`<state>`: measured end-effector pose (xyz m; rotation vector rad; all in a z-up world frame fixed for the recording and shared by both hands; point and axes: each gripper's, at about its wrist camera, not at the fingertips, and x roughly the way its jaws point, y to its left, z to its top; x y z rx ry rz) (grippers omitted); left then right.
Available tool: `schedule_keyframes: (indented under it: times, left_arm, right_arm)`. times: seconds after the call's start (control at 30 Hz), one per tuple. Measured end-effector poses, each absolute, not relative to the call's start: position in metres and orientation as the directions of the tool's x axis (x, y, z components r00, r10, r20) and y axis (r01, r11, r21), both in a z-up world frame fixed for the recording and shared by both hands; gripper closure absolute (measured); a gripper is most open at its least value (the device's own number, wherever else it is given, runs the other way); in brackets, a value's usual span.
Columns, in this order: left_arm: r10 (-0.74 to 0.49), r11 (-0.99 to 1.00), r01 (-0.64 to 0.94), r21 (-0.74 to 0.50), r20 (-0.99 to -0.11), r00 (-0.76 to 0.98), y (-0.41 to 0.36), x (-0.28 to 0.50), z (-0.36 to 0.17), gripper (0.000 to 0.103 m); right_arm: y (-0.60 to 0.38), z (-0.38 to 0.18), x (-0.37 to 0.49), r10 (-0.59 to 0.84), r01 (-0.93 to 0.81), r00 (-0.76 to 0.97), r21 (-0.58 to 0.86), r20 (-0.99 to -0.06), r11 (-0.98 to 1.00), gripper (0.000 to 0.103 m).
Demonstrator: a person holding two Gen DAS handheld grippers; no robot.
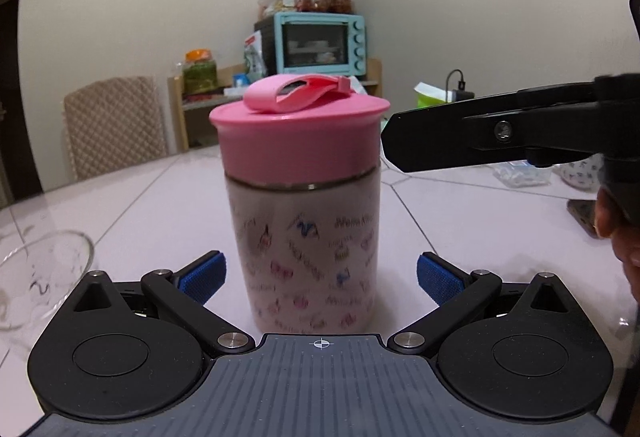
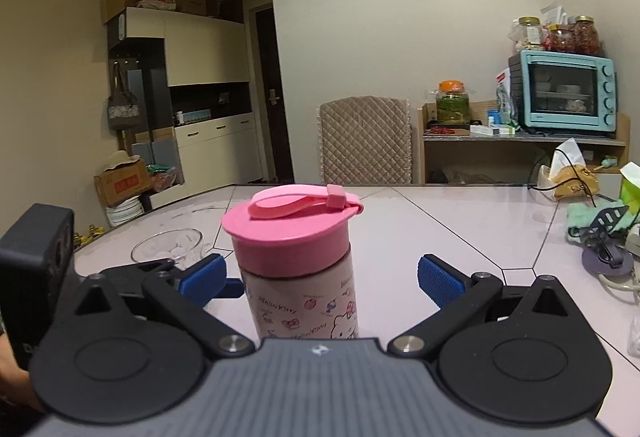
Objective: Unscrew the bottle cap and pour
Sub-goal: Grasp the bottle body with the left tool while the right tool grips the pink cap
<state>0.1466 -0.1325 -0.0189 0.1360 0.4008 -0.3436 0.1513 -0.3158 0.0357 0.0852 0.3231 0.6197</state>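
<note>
A pink-and-white patterned bottle [image 1: 308,249] with a pink screw cap [image 1: 300,141] stands upright on the table. My left gripper [image 1: 320,277] is open, its blue pads on either side of the bottle body without touching. In the right wrist view the same bottle [image 2: 304,297] and cap [image 2: 288,233] stand between the open fingers of my right gripper [image 2: 320,277], which is level with the top of the body, just under the cap. The right gripper's black finger [image 1: 460,137] shows beside the cap in the left wrist view. A clear glass bowl [image 2: 168,249] sits left of the bottle.
The glass bowl [image 1: 36,277] is at the left gripper's left. The tiled table [image 2: 460,221] carries a cloth, cables and a phone stand [image 2: 604,241] at the right. A quilted chair [image 2: 366,141] and a shelf with a blue toaster oven [image 2: 568,93] stand behind.
</note>
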Motion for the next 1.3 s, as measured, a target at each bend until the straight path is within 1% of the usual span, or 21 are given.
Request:
schedule_keyframes:
  times: [0.27, 0.67, 0.77, 0.8, 0.83, 1.3]
  left_arm:
    - [-0.314, 0.933, 0.356, 0.042, -0.383, 0.869, -0.134, 0.162, -0.021, 0.000]
    - [-0.321, 0.935, 0.354, 0.018, -0.383, 0.866, -0.131, 0.171, -0.026, 0.000]
    - [-0.322, 0.935, 0.355, 0.015, -0.387, 0.864, -0.131, 0.174, -0.025, 0.003]
    - [-0.319, 0.936, 0.353, 0.017, -0.387, 0.865, -0.131, 0.174, -0.025, 0.006]
    - [-0.315, 0.937, 0.349, 0.019, -0.387, 0.867, -0.131, 0.175, -0.025, 0.012]
    - [-0.315, 0.937, 0.349, 0.021, -0.384, 0.868, -0.127, 0.165, -0.026, 0.013]
  right_arm:
    - [-0.319, 0.036, 0.157, 0.595, -0.567, 0.758, 0.181, -0.268, 0.804, 0.000]
    - [-0.308, 0.035, 0.161, 0.606, -0.585, 0.741, 0.166, -0.290, 0.794, 0.000]
    - [-0.304, 0.037, 0.163, 0.607, -0.588, 0.741, 0.161, -0.287, 0.793, 0.000]
    - [-0.302, 0.037, 0.164, 0.605, -0.587, 0.742, 0.156, -0.287, 0.794, 0.000]
    - [-0.300, 0.038, 0.164, 0.603, -0.587, 0.744, 0.151, -0.287, 0.795, 0.000]
    - [-0.273, 0.038, 0.181, 0.606, -0.596, 0.740, 0.135, -0.292, 0.792, 0.000]
